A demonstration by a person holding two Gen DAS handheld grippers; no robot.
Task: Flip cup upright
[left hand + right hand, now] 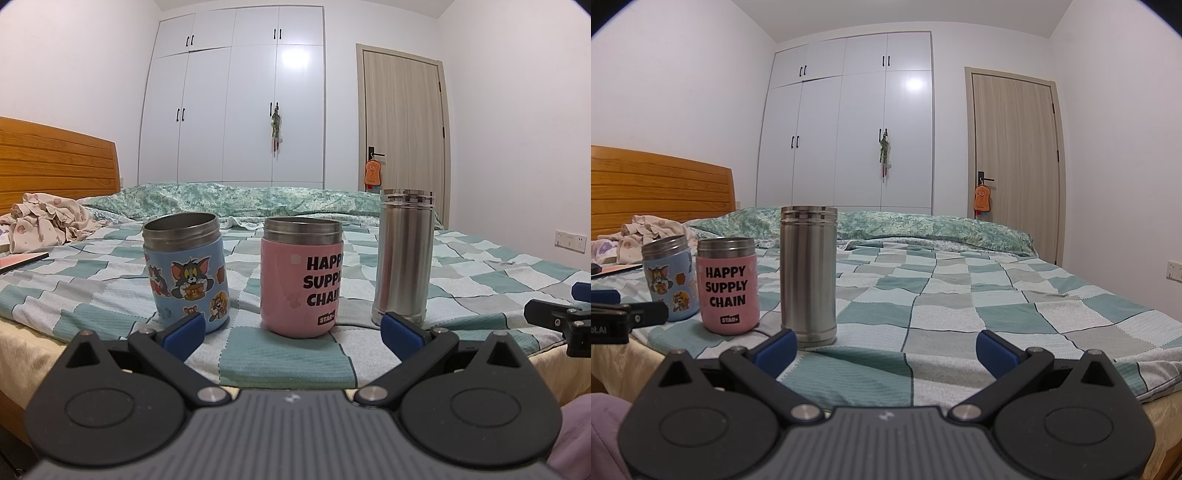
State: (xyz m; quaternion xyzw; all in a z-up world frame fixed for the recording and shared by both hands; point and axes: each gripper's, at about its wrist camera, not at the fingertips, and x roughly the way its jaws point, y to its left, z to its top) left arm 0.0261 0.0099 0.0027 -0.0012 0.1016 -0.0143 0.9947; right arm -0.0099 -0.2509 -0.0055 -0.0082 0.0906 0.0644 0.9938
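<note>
Three cups stand upright in a row near the bed's front edge: a blue cartoon cup [186, 271] [669, 278], a pink cup [301, 277] [727, 286] with black lettering, and a tall steel cup [403, 256] [809, 275]. My left gripper [293, 338] is open and empty, in front of the pink cup and apart from it. My right gripper [886, 350] is open and empty, to the right of the steel cup. Each gripper also shows at the edge of the other's view, the right one [561, 317] and the left one [624, 314].
The cups stand on a checked green and white blanket [960, 302] on the bed. Crumpled clothes [48, 221] and a flat book [22, 260] lie at the left by the wooden headboard [55, 162]. A white wardrobe [236, 103] and a door [402, 122] stand behind.
</note>
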